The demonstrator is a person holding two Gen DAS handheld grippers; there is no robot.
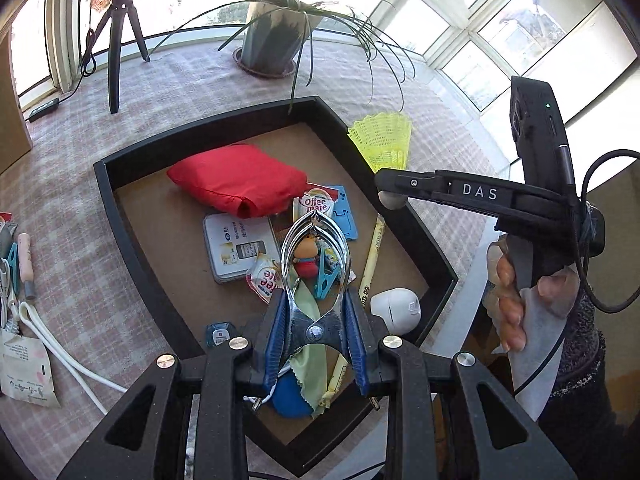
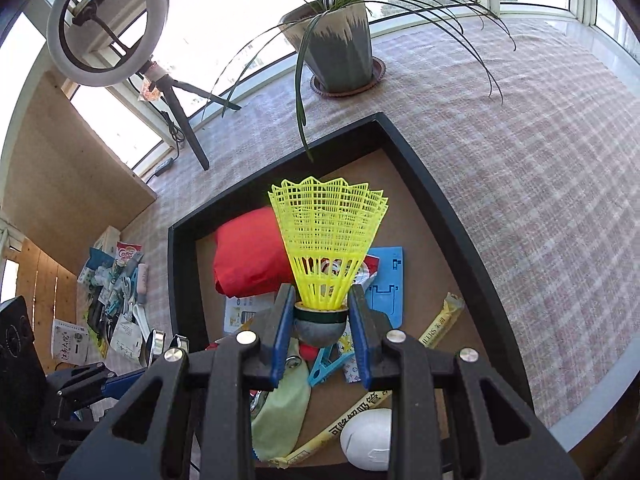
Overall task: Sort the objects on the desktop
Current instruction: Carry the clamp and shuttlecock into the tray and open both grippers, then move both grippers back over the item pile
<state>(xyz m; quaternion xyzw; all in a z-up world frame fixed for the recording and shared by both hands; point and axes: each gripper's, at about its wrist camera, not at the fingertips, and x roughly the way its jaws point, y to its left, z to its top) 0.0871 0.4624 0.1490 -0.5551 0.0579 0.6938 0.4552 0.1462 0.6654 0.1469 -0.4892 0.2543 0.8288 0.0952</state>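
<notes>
Bare bench (image 2: 500, 160) lies open right of the tray (image 2: 460, 232) for me. The tray's near half is crowded; its far right corner is bare. The plant (image 2: 340, 52) blocks beyond, clutter (image 2: 116, 300) fills the left.

White letters "DAS" stand on the black arm of the right gripper (image 1: 394, 194). A creamer sachet (image 1: 316, 204) in the black tray (image 1: 105, 184) reads "Coffee mate", the first letter hidden; a second sachet (image 1: 266, 280) beside the grey tin (image 1: 236, 246) shows the same red lettering. The tin's label and the long yellow wrapper (image 2: 442, 322) carry print too small to read
</notes>
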